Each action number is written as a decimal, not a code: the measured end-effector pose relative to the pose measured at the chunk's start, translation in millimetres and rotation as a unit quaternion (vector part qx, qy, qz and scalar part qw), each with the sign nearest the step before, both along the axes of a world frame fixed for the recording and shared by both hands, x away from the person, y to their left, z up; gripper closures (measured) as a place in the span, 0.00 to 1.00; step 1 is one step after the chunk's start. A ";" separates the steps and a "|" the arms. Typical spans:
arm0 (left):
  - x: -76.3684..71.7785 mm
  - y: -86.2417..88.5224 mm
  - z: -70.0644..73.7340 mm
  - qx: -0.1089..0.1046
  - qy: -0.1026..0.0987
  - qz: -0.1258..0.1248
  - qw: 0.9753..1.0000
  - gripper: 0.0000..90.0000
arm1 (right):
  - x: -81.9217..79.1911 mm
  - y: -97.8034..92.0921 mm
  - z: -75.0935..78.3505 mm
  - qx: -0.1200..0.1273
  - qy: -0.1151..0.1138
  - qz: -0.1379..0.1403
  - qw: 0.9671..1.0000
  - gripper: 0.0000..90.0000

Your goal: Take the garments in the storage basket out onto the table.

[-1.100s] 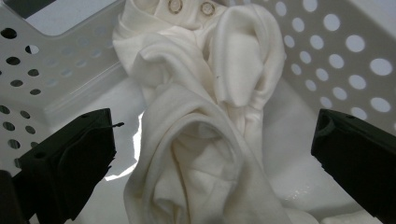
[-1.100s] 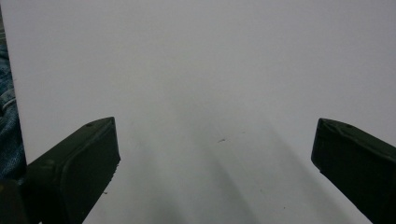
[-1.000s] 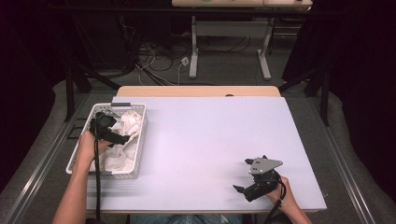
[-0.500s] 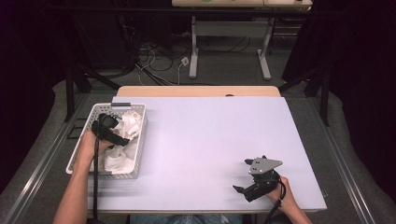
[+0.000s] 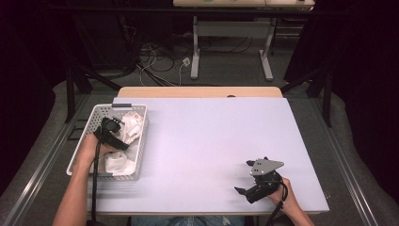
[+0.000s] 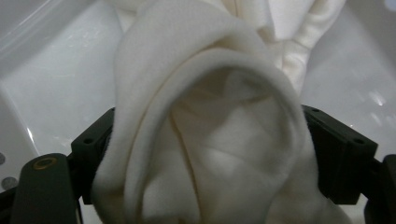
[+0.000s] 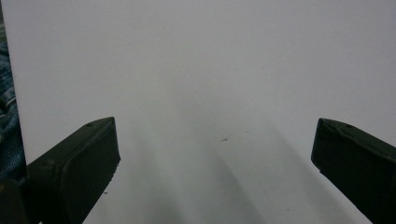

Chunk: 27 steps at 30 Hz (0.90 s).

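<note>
A white mesh basket (image 5: pixel 81 151) stands at the table's left edge with crumpled white cloth (image 5: pixel 132 128) inside. My left gripper (image 5: pixel 112 128) reaches down into the basket. In the left gripper view its jaws stand wide apart, and a bulky fold of the white cloth (image 6: pixel 210 116) fills the gap between them over the basket's floor (image 6: pixel 56 79). My right gripper (image 5: pixel 243 179) rests near the table's front right, a grey plate on top. Its jaws are open with nothing but bare table (image 7: pixel 205 70) between them.
The white tabletop (image 5: pixel 211 136) stretches between the two hands. Its front edge shows at the left of the right gripper view, with blue jeans (image 7: pixel 5 102) beyond it. A wooden strip (image 5: pixel 197 92) runs along the far side.
My left hand has shifted slightly over the basket and the cloth has been stirred a little. The right gripper has not moved.
</note>
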<state>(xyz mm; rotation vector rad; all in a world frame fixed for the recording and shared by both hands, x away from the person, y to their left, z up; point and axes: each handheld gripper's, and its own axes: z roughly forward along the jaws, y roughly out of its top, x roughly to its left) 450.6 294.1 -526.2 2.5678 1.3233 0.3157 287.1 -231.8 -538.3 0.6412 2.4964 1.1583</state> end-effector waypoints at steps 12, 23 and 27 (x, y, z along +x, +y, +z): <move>-3.8 3.3 1.1 -0.015 -0.008 -0.002 1.000 0.69 | -0.4 0.1 -0.1 -0.002 0.003 0.000 1.000 0.01; -8.7 9.8 8.2 -0.031 -0.029 0.005 0.999 0.76 | -0.4 0.0 -0.2 -0.002 0.001 -0.002 1.000 0.01; -12.1 13.1 12.5 -0.040 -0.040 0.008 0.998 0.76 | -0.7 -0.1 0.0 -0.002 0.000 -0.003 1.000 0.01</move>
